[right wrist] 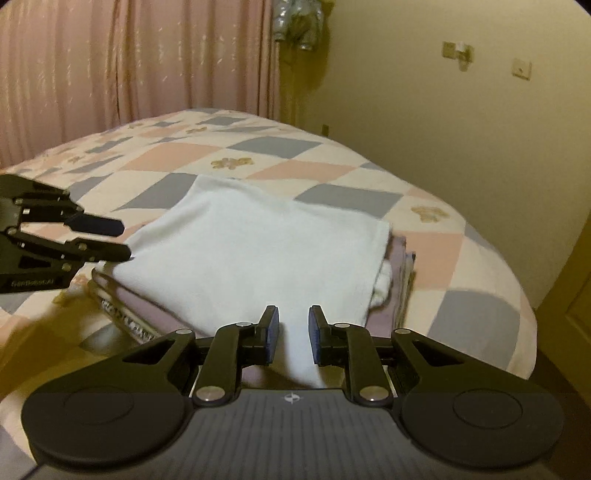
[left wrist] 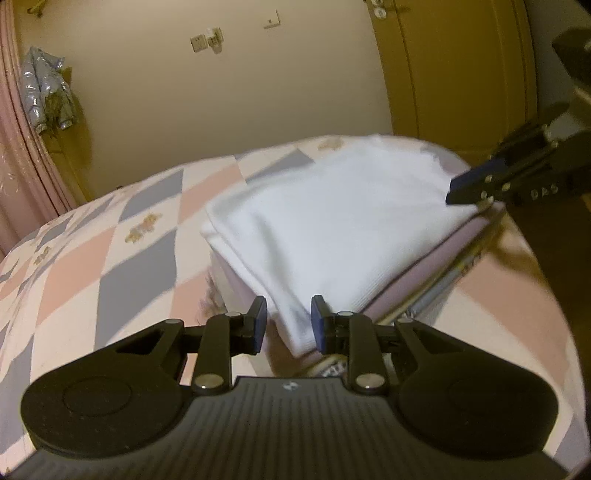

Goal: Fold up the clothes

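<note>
A folded white garment [left wrist: 332, 221] [right wrist: 258, 251] lies on top of a stack of folded clothes, with a lilac piece [left wrist: 406, 280] [right wrist: 397, 266] showing under it. The stack sits on a bed with a pink, grey and cream checked quilt [left wrist: 110, 258] [right wrist: 295, 147]. My left gripper [left wrist: 288, 325] [right wrist: 123, 240] is shut on one near corner of the white garment, and the cloth fills the narrow gap between its pads. My right gripper [right wrist: 293, 332] [left wrist: 461, 188] is shut on the other near corner in the same way.
Pink curtains [left wrist: 14, 147] [right wrist: 110, 55] hang behind the bed. A silvery jacket [left wrist: 44, 92] [right wrist: 295, 22] hangs beside them. A plain wall with sockets runs along the bed, and a yellowish door [left wrist: 461, 74] stands near its foot. The quilt's edge drops off at the right [right wrist: 524, 332].
</note>
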The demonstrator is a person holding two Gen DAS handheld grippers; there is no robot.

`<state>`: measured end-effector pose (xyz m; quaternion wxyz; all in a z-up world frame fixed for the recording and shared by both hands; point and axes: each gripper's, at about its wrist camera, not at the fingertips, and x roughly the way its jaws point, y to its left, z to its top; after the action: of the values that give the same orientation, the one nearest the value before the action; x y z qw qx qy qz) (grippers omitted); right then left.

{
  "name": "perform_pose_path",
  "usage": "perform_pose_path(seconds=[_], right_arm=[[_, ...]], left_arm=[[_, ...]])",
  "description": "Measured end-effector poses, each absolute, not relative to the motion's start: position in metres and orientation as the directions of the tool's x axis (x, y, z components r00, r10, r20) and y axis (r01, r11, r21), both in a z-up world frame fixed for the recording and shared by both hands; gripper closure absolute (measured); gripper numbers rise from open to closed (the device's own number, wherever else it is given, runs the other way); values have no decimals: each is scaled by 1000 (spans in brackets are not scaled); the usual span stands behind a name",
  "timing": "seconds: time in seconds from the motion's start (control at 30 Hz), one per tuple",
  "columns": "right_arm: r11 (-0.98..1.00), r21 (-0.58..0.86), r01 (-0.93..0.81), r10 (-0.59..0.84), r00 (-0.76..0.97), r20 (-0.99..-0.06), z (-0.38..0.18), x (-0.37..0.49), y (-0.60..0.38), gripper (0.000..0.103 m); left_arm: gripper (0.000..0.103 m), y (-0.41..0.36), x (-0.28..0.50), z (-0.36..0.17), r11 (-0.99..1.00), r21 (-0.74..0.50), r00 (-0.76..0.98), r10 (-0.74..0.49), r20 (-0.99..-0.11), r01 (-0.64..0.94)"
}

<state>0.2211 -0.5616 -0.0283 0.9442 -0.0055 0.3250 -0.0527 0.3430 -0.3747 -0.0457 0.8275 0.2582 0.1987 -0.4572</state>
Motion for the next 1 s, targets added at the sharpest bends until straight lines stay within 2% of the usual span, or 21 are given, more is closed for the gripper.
perform_pose_path(seconds=[0.23, 0.33, 0.43, 0.57, 0.77, 1.0], right_arm=[[992, -50, 113, -120, 784, -609, -33, 211, -558, 84], [991, -42, 125, -125, 782, -611, -36, 204, -557, 84], [990, -32, 135, -126, 782, -610, -37, 200, -559, 84], [990, -30, 141, -130, 784, -606, -33, 196, -558, 84], [992, -15, 128, -116, 830, -545, -29, 186, -552, 84], [992, 14, 124, -93, 813, -574, -41, 192, -555, 84]], left_arm=[[81, -375, 340, -52, 473, 248, 523, -638, -565, 845], [78, -371, 344, -52, 499, 228, 531, -631, -566, 836], [71, -366, 348, -49, 527, 213, 544, -622, -563, 823], [70, -360, 342, -45, 537, 234, 566, -615, -549, 811], [72, -355, 322, -35, 489, 170, 506, -720, -476, 856], [72, -367, 331, -54, 466, 142, 459, -691, -559, 874]])
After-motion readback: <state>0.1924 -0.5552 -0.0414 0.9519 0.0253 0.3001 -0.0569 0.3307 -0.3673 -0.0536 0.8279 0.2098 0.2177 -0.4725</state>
